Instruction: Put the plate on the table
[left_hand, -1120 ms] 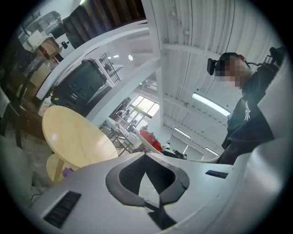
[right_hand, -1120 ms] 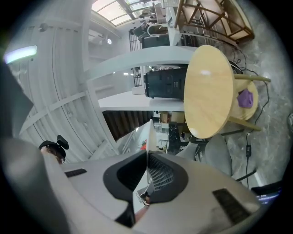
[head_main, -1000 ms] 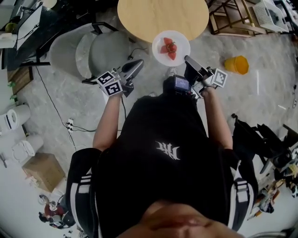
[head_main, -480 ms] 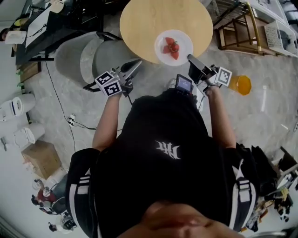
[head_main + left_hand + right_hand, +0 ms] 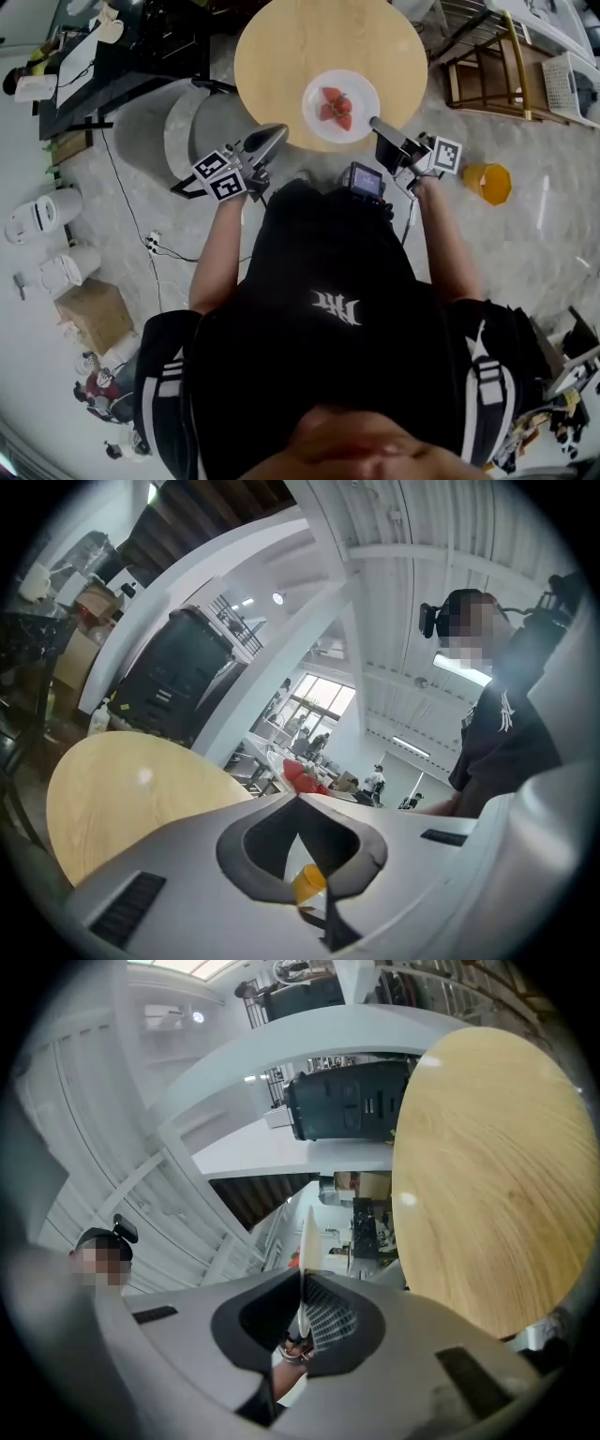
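A white plate (image 5: 341, 106) carrying red strawberries (image 5: 336, 105) hangs over the near part of the round wooden table (image 5: 309, 37). My right gripper (image 5: 377, 125) is shut on the plate's near right rim. In the right gripper view the plate (image 5: 306, 1232) shows edge-on between the jaws of the right gripper (image 5: 302, 1277), with the table (image 5: 478, 1166) beside it. Whether the plate rests on the tabletop cannot be told. My left gripper (image 5: 277, 133) is shut and holds nothing, at the table's near left edge. In the left gripper view the left gripper (image 5: 298, 799) points past the table (image 5: 122, 789) toward the strawberries (image 5: 298, 775).
A grey chair (image 5: 192, 117) stands left of the table and a wooden frame (image 5: 497, 70) to its right. An orange cup (image 5: 488, 183) sits on the floor at right. A cardboard box (image 5: 89, 319) and white containers (image 5: 37, 220) lie at left, with a cable (image 5: 155, 248) across the floor.
The plate has travelled from over the table's near edge to further in over the tabletop, still in my right gripper. Both grippers have come closer to the table.
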Demonstrator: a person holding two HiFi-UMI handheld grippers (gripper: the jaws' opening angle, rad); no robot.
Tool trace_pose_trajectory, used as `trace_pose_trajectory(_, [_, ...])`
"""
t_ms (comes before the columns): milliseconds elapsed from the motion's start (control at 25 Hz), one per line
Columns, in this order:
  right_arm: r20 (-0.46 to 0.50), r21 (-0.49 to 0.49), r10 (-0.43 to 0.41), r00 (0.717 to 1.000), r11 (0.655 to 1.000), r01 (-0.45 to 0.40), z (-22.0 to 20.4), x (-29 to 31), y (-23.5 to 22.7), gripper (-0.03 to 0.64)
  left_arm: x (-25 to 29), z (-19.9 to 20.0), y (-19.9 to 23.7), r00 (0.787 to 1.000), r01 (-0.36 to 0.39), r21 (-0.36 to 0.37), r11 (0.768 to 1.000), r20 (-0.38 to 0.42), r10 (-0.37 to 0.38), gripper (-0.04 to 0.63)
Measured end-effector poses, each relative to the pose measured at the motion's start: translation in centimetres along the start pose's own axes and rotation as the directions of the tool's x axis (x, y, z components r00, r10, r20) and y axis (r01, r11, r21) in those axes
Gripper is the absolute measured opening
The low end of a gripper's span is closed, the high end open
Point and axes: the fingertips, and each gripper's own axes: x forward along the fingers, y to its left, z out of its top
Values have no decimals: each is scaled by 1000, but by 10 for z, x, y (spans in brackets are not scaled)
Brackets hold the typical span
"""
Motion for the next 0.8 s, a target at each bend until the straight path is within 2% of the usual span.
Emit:
trace_pose_trajectory(360, [11,-2,-51,999,999,51,12,24,-8,9,11,16,37,999,52,-27,998,2,-52,2])
trace_pose_trajectory(800, [101,-41,-114,988,992,119,32,70,-7,11,8,44,99,988,151,-59,987,39,-149,2])
